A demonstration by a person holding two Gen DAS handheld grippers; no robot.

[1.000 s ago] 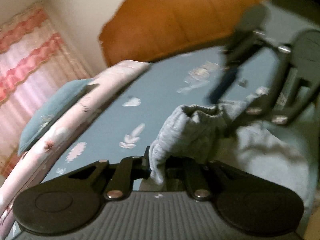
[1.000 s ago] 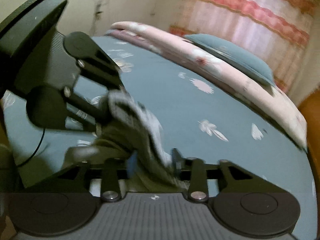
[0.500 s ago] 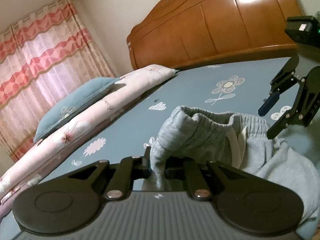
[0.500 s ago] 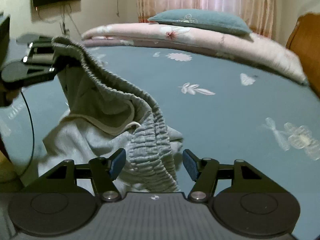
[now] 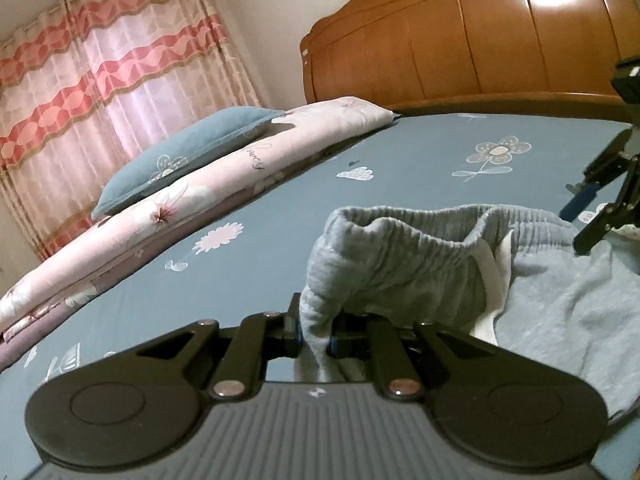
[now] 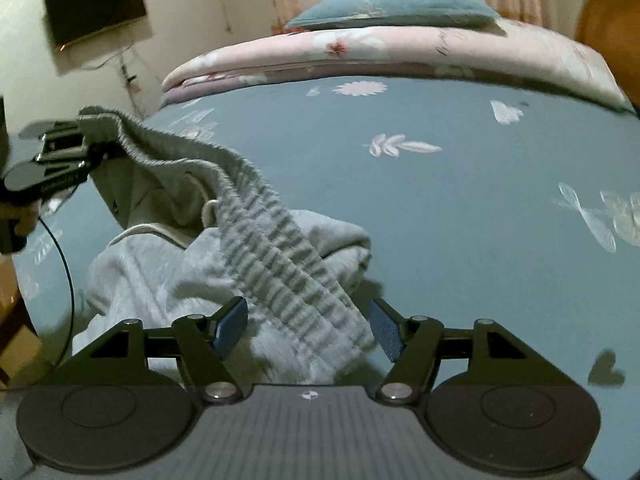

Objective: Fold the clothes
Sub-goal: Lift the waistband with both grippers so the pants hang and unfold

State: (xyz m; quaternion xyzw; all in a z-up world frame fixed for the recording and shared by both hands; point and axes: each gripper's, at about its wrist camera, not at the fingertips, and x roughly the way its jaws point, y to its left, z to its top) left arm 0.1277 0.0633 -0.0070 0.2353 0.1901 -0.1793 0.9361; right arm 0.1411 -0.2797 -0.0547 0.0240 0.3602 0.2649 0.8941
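Grey sweatpants (image 5: 560, 304) lie bunched on the blue flowered bed sheet (image 5: 400, 168). My left gripper (image 5: 316, 338) is shut on one end of their ribbed waistband (image 5: 400, 248), which rises from the jaws. In the right wrist view this waistband (image 6: 280, 252) stretches from the left gripper (image 6: 80, 144) at the far left down to my right gripper (image 6: 308, 328). The right gripper is open, its blue pads (image 6: 232, 326) standing either side of the band without pinching it. The left wrist view shows the right gripper (image 5: 588, 216) at the far right edge, spread open.
A folded pink floral quilt (image 5: 224, 176) with a blue pillow (image 5: 188, 148) on top runs along the bed's far side. A wooden headboard (image 5: 460, 36) stands behind, beside curtains (image 5: 100, 80). A wall screen (image 6: 96, 4) and a black cable (image 6: 64, 264) are at the left.
My right gripper has let go of the waistband and opened wider. The two grippers have moved apart, so the band now stretches between them. The left gripper keeps its hold.
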